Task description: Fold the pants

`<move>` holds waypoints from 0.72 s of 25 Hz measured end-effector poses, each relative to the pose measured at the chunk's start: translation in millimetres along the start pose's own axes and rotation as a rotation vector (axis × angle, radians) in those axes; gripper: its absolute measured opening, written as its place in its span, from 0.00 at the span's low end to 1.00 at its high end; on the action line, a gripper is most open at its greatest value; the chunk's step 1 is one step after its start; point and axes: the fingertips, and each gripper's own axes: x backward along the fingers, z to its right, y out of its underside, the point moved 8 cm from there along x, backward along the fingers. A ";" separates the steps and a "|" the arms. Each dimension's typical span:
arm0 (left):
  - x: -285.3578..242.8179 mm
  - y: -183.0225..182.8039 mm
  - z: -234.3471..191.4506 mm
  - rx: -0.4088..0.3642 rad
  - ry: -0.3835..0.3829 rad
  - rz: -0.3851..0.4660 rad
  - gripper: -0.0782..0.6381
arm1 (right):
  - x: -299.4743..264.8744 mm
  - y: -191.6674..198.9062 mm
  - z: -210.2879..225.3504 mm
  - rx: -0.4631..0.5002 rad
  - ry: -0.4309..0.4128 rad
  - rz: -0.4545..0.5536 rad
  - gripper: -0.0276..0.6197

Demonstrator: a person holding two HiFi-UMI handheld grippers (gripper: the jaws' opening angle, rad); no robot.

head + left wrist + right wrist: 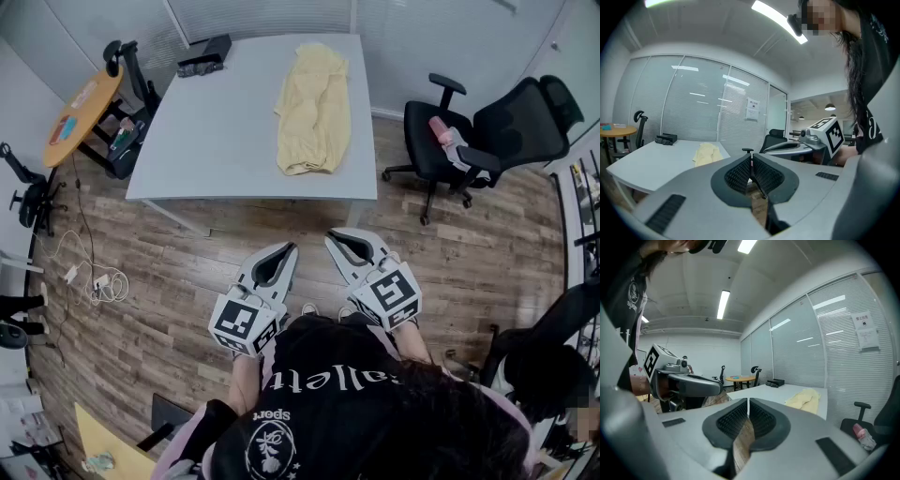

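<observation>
In the head view, the yellow pants (314, 111) lay on the white tabletop (216, 131), well apart from the left gripper (286, 249) and right gripper (336, 237). The person's black shirt (347, 412) read "sport". In the left gripper view, the fingers (740, 172) were closed and empty. In the right gripper view, the fingers (761, 417) were likewise closed and empty, and the wall notice (864, 331) was too small to read.

Open floor (178, 281) before table (216, 122); chair (433, 145) rightward
</observation>
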 end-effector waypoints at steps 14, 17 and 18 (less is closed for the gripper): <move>10.0 4.9 -12.9 0.004 -0.004 0.003 0.16 | -7.8 2.4 -8.7 -0.023 0.018 0.009 0.09; 11.2 5.1 -16.6 0.002 0.006 0.003 0.16 | -11.3 3.1 -10.7 -0.032 0.025 0.004 0.09; 11.5 5.5 -18.0 0.002 0.009 0.002 0.16 | -12.4 3.7 -11.4 -0.035 0.027 0.003 0.09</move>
